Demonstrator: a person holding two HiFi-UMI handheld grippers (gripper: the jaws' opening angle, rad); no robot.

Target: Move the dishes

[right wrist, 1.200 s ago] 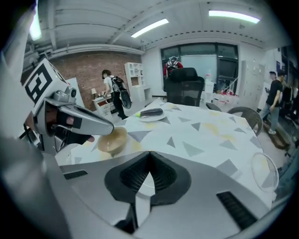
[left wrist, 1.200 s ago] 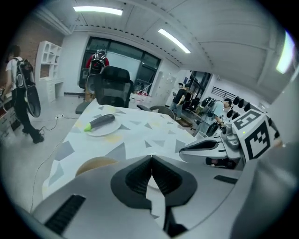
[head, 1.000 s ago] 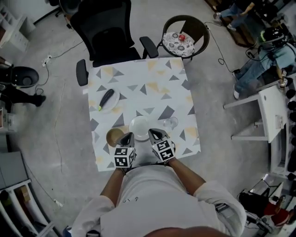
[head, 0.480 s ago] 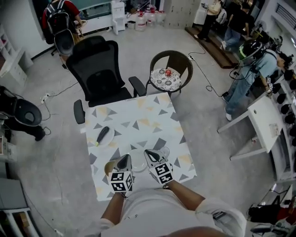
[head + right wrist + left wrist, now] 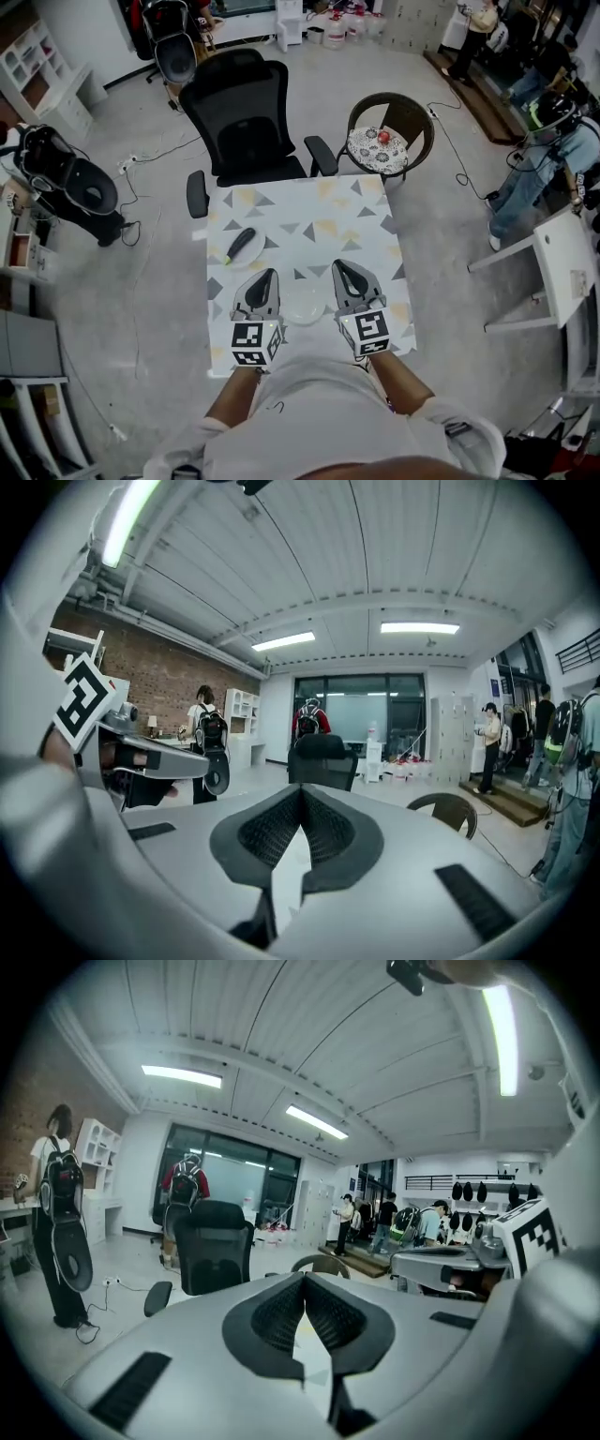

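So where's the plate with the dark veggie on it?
Head view: the plate sits on the table's left half, between the black office chair and the left gripper.

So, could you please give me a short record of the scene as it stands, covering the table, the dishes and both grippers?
table: square, triangle-patterned cover
plate: far left part of the table, with a dark vegetable on it
white dish: near edge, seen between the grippers
left gripper: jaws together, nothing held
right gripper: jaws together, nothing held
office chair: black, at the table's far side
round chair: by the far right corner
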